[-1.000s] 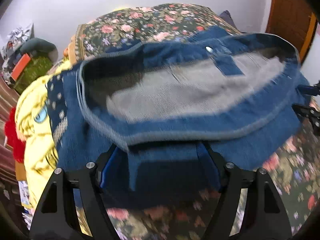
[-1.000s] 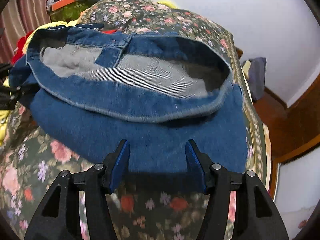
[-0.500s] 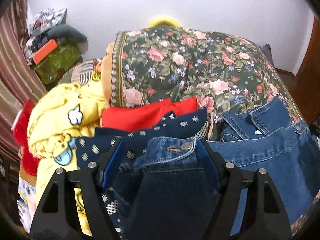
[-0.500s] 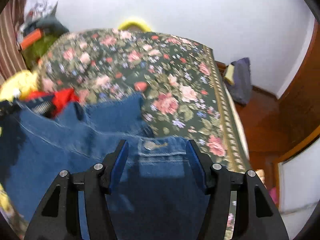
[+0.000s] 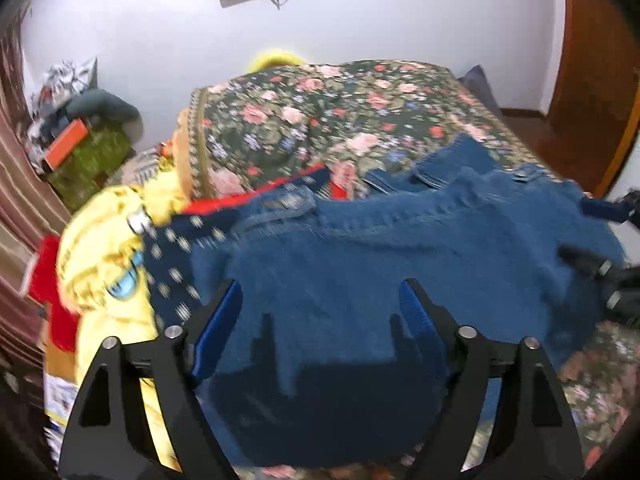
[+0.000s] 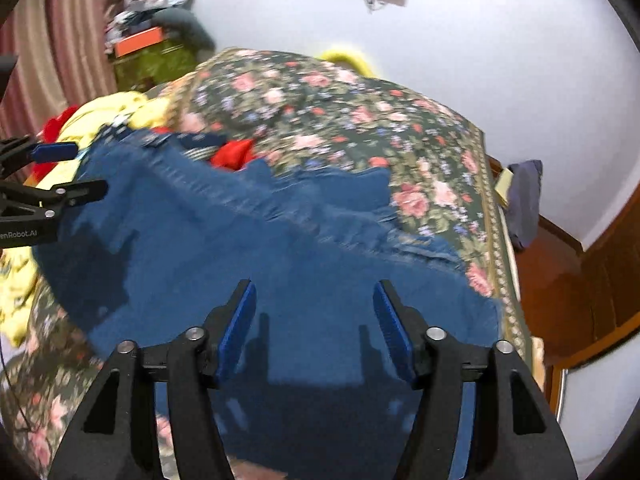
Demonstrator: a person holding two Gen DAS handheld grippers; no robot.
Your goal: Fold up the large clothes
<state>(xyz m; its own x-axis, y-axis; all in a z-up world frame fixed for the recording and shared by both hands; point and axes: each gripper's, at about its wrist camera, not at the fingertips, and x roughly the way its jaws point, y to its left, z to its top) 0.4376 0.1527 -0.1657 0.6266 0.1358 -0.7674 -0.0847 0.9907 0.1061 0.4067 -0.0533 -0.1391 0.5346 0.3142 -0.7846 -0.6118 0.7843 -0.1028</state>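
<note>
We kept the left gripper (image 5: pixel 320 300) spread wide at 6 o'clock over the jeans (image 5: pixel 400 248), gripping nothing. The jeans lay across the floral bed (image 5: pixel 320 120), apparently so folds could be pressed flat. The right gripper (image 6: pixel 314 304) hovered wide too.

We see both fisheye views bright and evenly lit, and the white wall (image 5: pixel 400 40) beyond the fingers is pale, without hard glare. The jeans (image 5: pixel 360 248) are smeared by motion blur ahead of the fingers, while the left gripper (image 5: pixel 320 304) and right gripper (image 6: pixel 314 306) stay sharp and throw dark finger-shaped shadows on the cloth between and just below them. At the edges the picture bends strongly and the corners go black.
</note>
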